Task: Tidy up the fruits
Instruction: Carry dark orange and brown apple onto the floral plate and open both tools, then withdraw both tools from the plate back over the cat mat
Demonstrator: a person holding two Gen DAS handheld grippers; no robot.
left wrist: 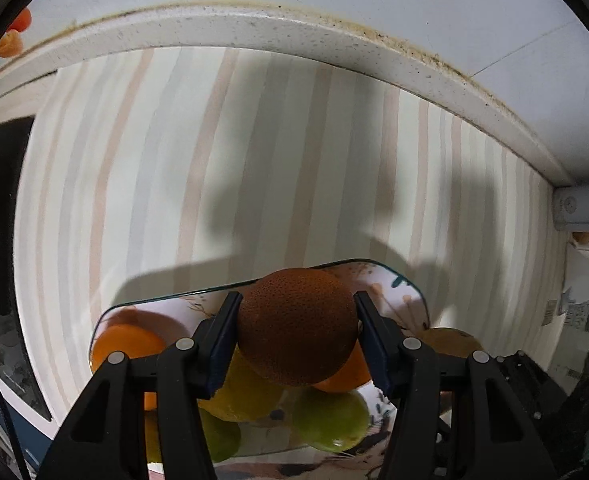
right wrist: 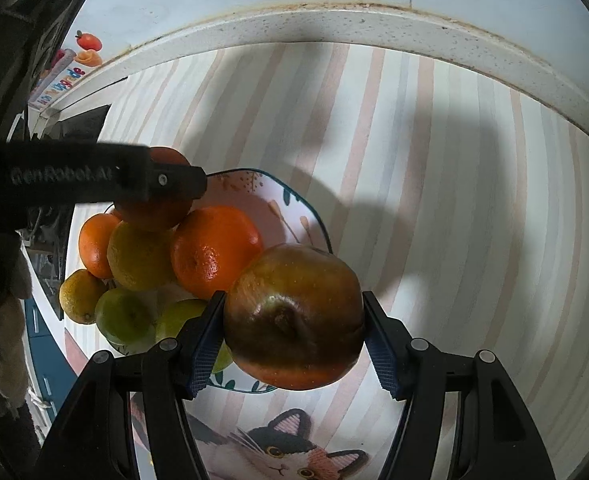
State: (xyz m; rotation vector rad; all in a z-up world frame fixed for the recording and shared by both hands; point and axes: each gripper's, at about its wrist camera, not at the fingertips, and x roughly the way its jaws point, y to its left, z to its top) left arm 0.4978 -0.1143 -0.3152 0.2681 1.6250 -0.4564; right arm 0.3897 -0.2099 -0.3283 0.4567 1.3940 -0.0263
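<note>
My left gripper point(left wrist: 297, 330) is shut on a dark orange point(left wrist: 297, 326) and points straight down over a patterned plate point(left wrist: 406, 292). On that plate lie oranges point(left wrist: 128, 346) and green-yellow citrus fruits point(left wrist: 330, 420). In the right wrist view my right gripper point(right wrist: 293, 338) is shut on a brownish-red apple point(right wrist: 294, 316), held at the plate's point(right wrist: 254, 188) near right edge. The left gripper point(right wrist: 162, 180) reaches in from the left with its orange point(right wrist: 154, 208) just above the pile. Orange fruit point(right wrist: 214, 252) and greenish fruit point(right wrist: 124, 318) fill the plate.
A striped mat point(left wrist: 254, 140) covers the counter, and a cat picture point(right wrist: 278, 452) is printed near its front. A white speckled counter edge point(right wrist: 334, 24) curves behind. Fruit-shaped magnets point(right wrist: 88, 42) hang at the far left. A white device point(left wrist: 584, 208) sits at the right.
</note>
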